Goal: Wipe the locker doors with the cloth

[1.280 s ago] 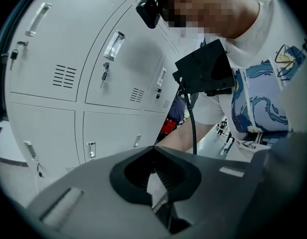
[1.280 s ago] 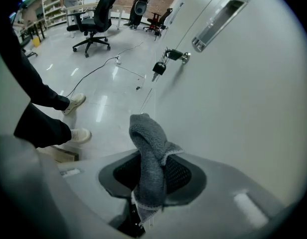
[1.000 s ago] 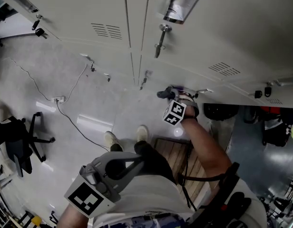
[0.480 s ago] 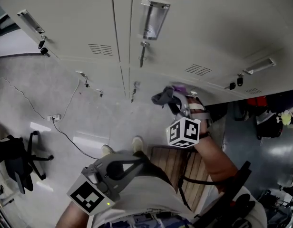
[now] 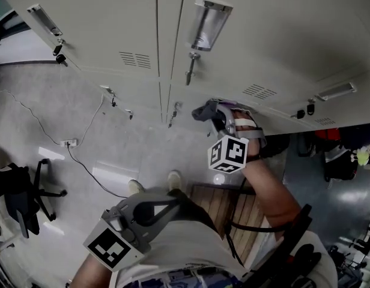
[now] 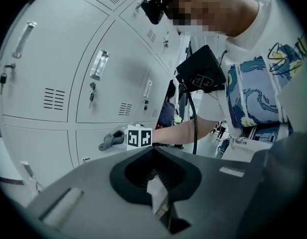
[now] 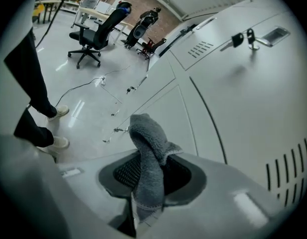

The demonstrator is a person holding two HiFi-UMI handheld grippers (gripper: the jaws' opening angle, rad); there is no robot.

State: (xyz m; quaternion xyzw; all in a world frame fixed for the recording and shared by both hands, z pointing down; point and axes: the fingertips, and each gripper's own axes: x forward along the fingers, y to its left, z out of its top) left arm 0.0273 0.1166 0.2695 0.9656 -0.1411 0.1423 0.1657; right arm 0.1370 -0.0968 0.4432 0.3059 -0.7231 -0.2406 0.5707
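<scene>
Right gripper (image 7: pixel 149 180): jaws closed on the cloth (image 7: pixel 149 148); 1 grey folded tuft stands up out of them.
Left gripper (image 6: pixel 156 169): jaws drawn together, nothing between them; held low at the person's waist, well apart from the lockers.
Cloth, place: just beside the locker doors (image 5: pixel 275 35), near the horizontal seam between 2 rows; whether it touches the metal cannot be told.
Edges: 1 vertical seam (image 5: pixel 163 47) runs between neighbouring doors, left of the cloth; flat door face lies open on both sides of it.
Handles: 3 recessed handles (image 5: pixel 206 20) in the head view, the middle one above the cloth.
Vents: 2 slotted vents (image 5: pixel 136 59) in the head view.
Open room: bare floor (image 5: pixel 83 107) to the person's left, in front of the lockers.
Floor items: 1 office chair (image 5: pixel 20 191) at the far left, well apart; 1 cable (image 5: pixel 83 161) trailing across the floor; 1 slatted wooden piece (image 5: pixel 224 203) beneath the right arm.
Shoes: 2 (image 5: pixel 136 186), toes toward the lockers.
</scene>
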